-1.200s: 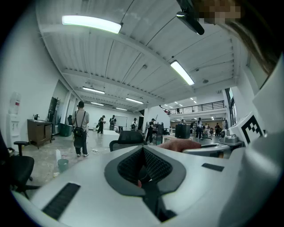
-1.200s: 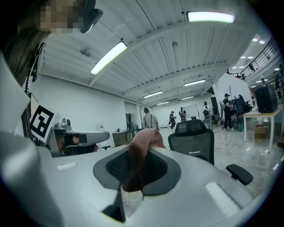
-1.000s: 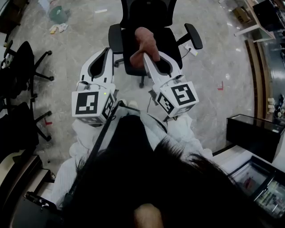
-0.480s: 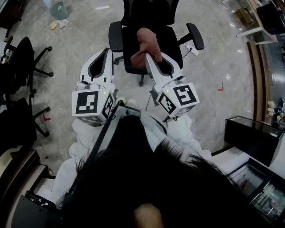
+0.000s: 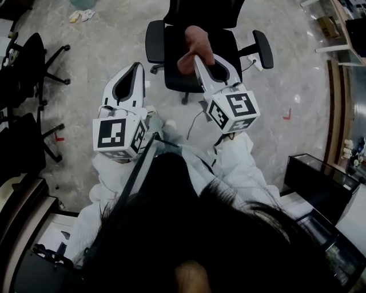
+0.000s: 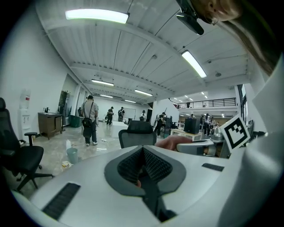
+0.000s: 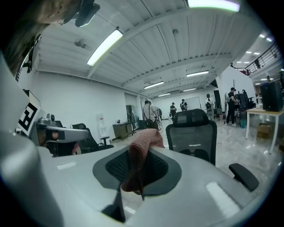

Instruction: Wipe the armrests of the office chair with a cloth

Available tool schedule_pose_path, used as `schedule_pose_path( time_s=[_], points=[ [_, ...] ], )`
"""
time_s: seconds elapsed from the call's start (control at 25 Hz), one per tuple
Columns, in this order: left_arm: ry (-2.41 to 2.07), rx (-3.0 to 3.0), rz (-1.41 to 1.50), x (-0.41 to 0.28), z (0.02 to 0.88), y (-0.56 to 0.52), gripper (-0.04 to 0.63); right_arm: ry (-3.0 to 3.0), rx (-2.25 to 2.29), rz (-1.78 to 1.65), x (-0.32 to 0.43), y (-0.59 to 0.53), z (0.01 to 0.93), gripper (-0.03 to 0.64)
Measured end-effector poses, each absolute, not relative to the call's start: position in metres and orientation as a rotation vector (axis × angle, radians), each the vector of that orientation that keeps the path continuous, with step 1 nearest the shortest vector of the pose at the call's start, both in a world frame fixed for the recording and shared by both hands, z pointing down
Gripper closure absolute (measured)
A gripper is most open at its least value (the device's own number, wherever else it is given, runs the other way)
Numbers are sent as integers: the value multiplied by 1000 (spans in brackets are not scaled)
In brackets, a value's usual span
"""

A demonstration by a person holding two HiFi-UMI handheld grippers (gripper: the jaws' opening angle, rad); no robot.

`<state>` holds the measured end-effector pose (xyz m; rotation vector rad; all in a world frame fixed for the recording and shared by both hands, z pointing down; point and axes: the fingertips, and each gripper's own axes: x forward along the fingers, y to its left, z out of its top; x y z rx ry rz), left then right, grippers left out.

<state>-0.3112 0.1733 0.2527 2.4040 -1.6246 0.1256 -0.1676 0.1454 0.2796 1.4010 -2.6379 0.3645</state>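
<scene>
The black office chair [image 5: 197, 68] stands ahead of me, its armrests [image 5: 154, 41] [image 5: 263, 49] on either side of the seat. My right gripper [image 5: 198, 57] is shut on a pink cloth [image 5: 194, 44] and hangs over the seat's front, between the armrests and touching neither. In the right gripper view the cloth [image 7: 141, 148] droops from the shut jaws of my right gripper [image 7: 140, 155], with the chair back [image 7: 191, 132] and one armrest [image 7: 242, 175] beyond. My left gripper [image 5: 137, 65] is shut and holds nothing, left of the chair. From the left gripper view its tips [image 6: 143, 151] face the chair [image 6: 138, 133].
Other black chairs [image 5: 28, 74] stand at the left. A dark cabinet [image 5: 326, 171] is at the right. Litter [image 5: 81, 15] lies on the grey floor at the far left. A small bucket [image 6: 72, 155] and several people [image 6: 90, 119] are farther off in the hall.
The right gripper with the cloth has moved forward and rightward over the chair's seat. The left gripper has shifted slightly forward. The chair sits higher and further right in the head view.
</scene>
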Motion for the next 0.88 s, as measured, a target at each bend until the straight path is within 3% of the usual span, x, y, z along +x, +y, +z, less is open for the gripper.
schedule_pose_path(
  time_s=[0.48, 0.88],
  points=[
    [-1571, 2382, 150, -395, 302, 18, 592, -2446, 1316, 366, -233, -71, 400, 558],
    [-1465, 2370, 234, -407, 338, -81, 592, -2327, 1285, 469, -247, -190, 482, 558]
  ],
)
